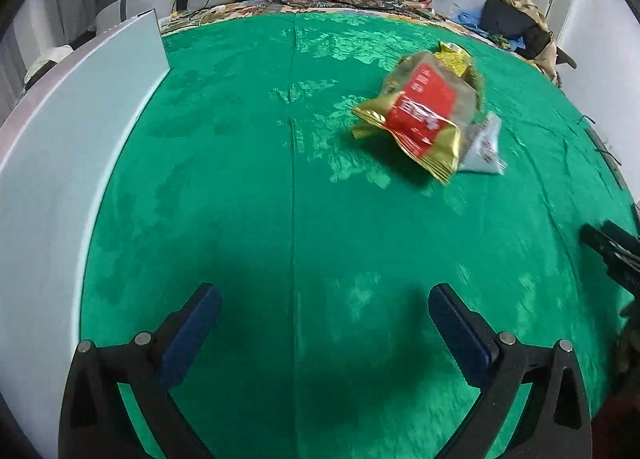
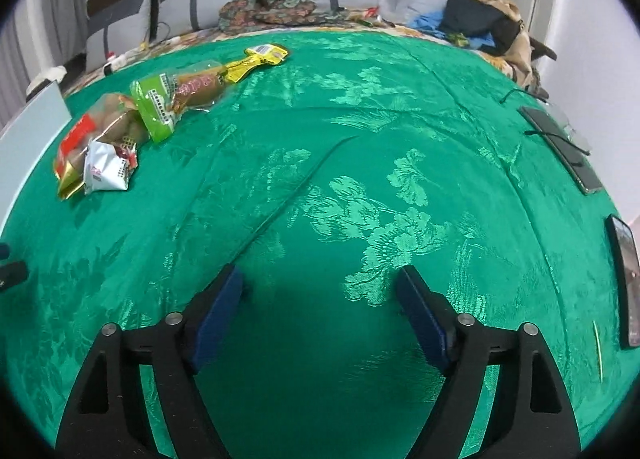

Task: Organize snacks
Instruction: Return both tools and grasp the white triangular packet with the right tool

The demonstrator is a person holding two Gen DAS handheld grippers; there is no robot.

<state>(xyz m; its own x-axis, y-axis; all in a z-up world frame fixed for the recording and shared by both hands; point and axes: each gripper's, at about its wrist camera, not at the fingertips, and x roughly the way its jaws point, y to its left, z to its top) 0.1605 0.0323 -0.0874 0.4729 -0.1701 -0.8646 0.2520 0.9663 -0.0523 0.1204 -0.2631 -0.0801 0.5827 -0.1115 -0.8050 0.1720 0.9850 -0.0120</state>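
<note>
Both your grippers hang empty over the green cloth on the bed: the left gripper gapes wide, the right gripper has its jaws apart too. The snacks lie heaped well ahead of them: red-and-gold bag on top, white packet beneath, green pack and yellow pouch beside. Pinch the top bag carelessly and you could drag its neighbours along. The glossy film may slip.
</note>
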